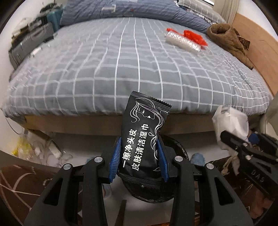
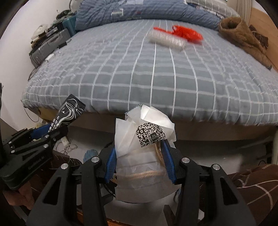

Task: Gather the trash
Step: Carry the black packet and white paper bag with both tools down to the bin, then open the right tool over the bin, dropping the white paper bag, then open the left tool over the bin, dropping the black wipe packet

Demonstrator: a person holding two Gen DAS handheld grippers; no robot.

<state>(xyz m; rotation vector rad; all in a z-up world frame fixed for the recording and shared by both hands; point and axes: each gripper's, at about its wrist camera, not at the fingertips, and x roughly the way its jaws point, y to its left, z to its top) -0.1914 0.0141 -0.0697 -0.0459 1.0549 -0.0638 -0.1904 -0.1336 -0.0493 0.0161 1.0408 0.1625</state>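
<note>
My left gripper (image 1: 139, 156) is shut on a black wet-wipe packet (image 1: 144, 132) with white Chinese lettering, held upright in front of the bed's near edge. My right gripper (image 2: 140, 160) is shut on a crumpled white tissue wrapper (image 2: 139, 137) with a QR code. Each gripper shows in the other view: the right one with its white wrapper (image 1: 229, 125) at right, the left one with the black packet (image 2: 69, 111) at left. On the bed's far right lie a stack of clear plastic cups (image 1: 182, 41) and a red plastic bag (image 1: 194, 37); both also show in the right wrist view, the cups (image 2: 166, 40) and the bag (image 2: 187, 33).
The bed (image 1: 121, 69) has a grey checked sheet and a blue duvet (image 1: 130, 10) at the back. A brown garment (image 1: 231, 41) lies at the bed's right edge. Suitcases (image 1: 31, 41) stand at far left. Clutter and cables (image 1: 43, 147) lie on the floor under the bed's left corner.
</note>
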